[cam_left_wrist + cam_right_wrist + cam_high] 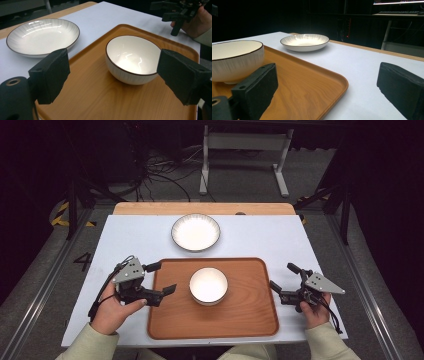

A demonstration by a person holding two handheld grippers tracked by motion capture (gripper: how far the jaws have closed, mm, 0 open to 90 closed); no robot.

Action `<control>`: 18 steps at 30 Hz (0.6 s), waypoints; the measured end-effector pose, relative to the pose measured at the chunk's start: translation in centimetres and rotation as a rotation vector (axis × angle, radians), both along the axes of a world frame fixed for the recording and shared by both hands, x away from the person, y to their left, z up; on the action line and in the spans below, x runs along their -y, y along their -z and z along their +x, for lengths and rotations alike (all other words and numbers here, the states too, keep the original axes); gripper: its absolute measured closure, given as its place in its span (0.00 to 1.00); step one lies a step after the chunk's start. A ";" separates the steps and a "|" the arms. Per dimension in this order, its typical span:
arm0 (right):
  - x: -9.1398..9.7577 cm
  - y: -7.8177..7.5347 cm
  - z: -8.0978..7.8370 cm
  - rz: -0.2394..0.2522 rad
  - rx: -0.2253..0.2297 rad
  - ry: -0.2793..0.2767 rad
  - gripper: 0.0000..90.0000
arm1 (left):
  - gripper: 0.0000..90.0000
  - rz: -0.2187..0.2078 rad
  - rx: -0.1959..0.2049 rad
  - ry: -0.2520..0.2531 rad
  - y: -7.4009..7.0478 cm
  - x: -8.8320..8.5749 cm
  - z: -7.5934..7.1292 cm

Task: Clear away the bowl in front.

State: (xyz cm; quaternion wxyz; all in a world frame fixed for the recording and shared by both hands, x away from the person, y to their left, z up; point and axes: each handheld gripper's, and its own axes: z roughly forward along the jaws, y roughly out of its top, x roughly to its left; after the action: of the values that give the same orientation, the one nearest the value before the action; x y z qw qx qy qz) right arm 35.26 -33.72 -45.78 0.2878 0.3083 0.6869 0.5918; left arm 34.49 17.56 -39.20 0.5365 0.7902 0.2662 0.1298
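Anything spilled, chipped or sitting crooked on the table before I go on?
Nothing stands out. The bowl stands upright and empty near the middle of the tray, and the plate lies flat on the table beyond it. No spill or chip shows. Left gripper and right gripper are open, holding nothing.

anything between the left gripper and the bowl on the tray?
Nothing visible. The left gripper is open over the left part of the tray, jaws aimed at the bowl; between them there is bare tray. The plate sits beyond the tray, off that line.
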 end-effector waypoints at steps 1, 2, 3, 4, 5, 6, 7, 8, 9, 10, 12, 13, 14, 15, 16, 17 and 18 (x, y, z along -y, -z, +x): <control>0.0 0.0 0.0 -0.001 0.001 0.000 0.05 | 0.13 0.003 -0.001 -0.010 0.2 -0.3 0.0; 0.0 0.0 0.0 -0.001 0.002 0.000 0.05 | 0.13 0.014 0.002 -0.020 0.5 -0.5 0.0; 0.0 0.0 0.0 0.000 0.001 0.000 0.05 | 0.13 0.023 0.009 -0.034 0.7 -0.7 0.0; 0.0 0.0 0.0 0.001 0.002 -0.001 0.05 | 0.13 0.030 0.017 -0.047 0.9 -1.0 0.0; 0.0 0.0 0.0 0.001 0.004 -0.001 0.05 | 0.12 0.035 0.020 -0.055 1.0 -1.2 -0.1; 0.0 0.0 -0.1 0.002 0.004 -0.001 0.05 | 0.12 0.028 0.018 -0.058 1.4 -1.5 -0.1; 0.0 0.0 -0.1 0.003 0.006 -0.001 0.05 | 0.12 0.018 0.011 -0.059 1.7 -1.7 -0.2; 0.0 0.0 -0.1 0.004 0.006 0.000 0.05 | 0.11 0.015 0.011 -0.060 2.0 -1.9 -0.2; 0.0 0.0 -0.1 0.005 0.007 0.000 0.05 | 0.11 0.013 0.012 -0.067 2.3 -2.1 -0.3; 0.0 0.0 -0.1 0.005 0.007 -0.001 0.05 | 0.11 0.013 0.012 -0.067 2.3 -2.1 -0.3; 0.0 0.0 -0.1 0.005 0.008 -0.001 0.05 | 0.11 0.002 0.012 -0.083 3.1 -2.8 -0.3; 0.0 0.0 -0.1 0.005 0.009 -0.001 0.05 | 0.11 -0.007 0.010 -0.094 3.4 -3.0 -0.4; 0.0 0.0 -0.1 0.004 0.009 -0.001 0.05 | 0.11 -0.009 0.005 -0.101 3.7 -3.2 -0.4; 0.0 0.0 -0.1 0.004 0.009 -0.001 0.05 | 0.11 -0.011 0.002 -0.111 4.0 -3.3 -0.4; 0.0 0.0 -0.1 0.004 0.009 -0.001 0.05 | 0.11 -0.011 0.002 -0.111 4.0 -3.3 -0.4; 0.0 0.0 -0.1 0.004 0.009 -0.001 0.05 | 0.11 -0.008 0.002 -0.114 4.3 -3.5 -0.5; 0.0 0.0 -0.1 0.004 0.010 -0.001 0.05 | 0.11 -0.014 -0.007 -0.123 4.7 -3.7 -0.5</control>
State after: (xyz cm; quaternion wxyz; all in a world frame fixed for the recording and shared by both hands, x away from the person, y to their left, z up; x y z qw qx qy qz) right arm 35.19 -33.74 -45.81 0.2902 0.3055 0.6846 0.5948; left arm 34.00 21.31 -43.86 0.5320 0.7690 0.3172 0.1578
